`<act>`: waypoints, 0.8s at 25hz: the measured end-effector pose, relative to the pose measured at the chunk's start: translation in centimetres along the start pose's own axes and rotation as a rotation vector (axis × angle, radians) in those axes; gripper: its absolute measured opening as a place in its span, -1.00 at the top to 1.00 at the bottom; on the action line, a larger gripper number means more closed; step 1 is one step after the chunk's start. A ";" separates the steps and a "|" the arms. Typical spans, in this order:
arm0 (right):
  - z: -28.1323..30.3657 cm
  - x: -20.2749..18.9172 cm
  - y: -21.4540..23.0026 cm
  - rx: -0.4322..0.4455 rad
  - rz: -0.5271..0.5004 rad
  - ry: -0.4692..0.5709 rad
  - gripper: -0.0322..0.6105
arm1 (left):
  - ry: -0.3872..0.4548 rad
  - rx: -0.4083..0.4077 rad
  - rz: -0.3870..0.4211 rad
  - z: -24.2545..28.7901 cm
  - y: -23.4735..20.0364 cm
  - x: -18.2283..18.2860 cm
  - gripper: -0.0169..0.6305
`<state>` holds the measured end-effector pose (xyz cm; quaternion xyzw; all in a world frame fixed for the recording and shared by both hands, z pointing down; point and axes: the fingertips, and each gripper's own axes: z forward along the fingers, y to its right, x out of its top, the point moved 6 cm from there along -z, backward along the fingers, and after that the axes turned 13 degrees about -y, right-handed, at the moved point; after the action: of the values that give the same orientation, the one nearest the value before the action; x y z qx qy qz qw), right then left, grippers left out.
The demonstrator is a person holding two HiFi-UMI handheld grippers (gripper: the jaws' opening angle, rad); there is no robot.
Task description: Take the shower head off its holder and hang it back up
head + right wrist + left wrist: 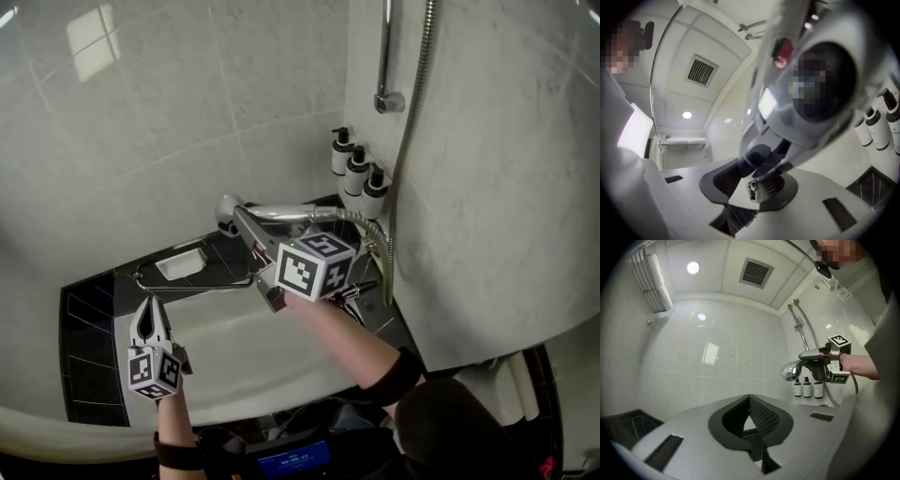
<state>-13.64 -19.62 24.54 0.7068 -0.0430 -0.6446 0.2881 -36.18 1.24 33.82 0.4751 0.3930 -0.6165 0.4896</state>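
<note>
Left tongs are shut tight with nothing in them, and right tongs are squeezed onto the shower head.

From the head view, the shiny shower head is up in the air. It lies flat over the far end of the white tub, away from the wall. Its round end points left. Its hose bends out of the other end and runs up the wall beside the silver rail. Three small bottles stand in a row at the far right corner of the black ledge, just behind the shower head. The left tongs are low down by the left end of the tub, well apart from the shower head.

From the left gripper view, the two jaws of the left tongs touch each other and hold nothing. Far off on the right, the right tongs hold the shower head just above the three bottles. The rail goes up the wall behind them. White towels sit high up on the left.

From the right gripper view, the shower head is very big and close. Its thin end goes down between the jaws of the right tongs, and the jaws press on it. The bottles show at the right edge.
</note>
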 end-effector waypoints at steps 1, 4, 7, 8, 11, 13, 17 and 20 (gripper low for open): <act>0.1 1.1 0.1 0.000 0.004 0.026 0.53 | 0.009 -0.004 0.010 0.3 0.1 0.7 0.95; 0.6 4.1 0.1 0.024 0.010 0.088 0.52 | 0.034 -0.014 0.038 1.1 0.4 2.6 0.95; 1.4 6.8 0.0 0.065 0.012 0.135 0.51 | 0.051 -0.021 0.058 1.9 0.9 4.2 0.95; 1.7 7.7 0.1 0.077 0.017 0.151 0.51 | 0.057 -0.023 0.058 2.1 1.0 4.8 0.95; 2.4 10.8 0.1 0.112 0.044 0.208 0.50 | 0.084 -0.035 0.058 2.9 1.7 7.2 0.95; 2.7 13.3 0.0 0.133 0.055 0.255 0.50 | 0.114 -0.049 0.070 3.5 2.2 9.4 0.95; 2.5 17.7 -0.2 0.148 0.036 0.323 0.50 | 0.158 -0.086 0.095 4.5 3.5 14.0 0.95; 1.9 20.4 -0.3 0.144 0.003 0.357 0.49 | 0.193 -0.097 0.138 4.9 4.2 17.4 0.95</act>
<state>-12.12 -28.88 6.28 0.8288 -0.0385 -0.5036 0.2409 -34.26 -8.27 18.02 0.5339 0.4340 -0.5130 0.5132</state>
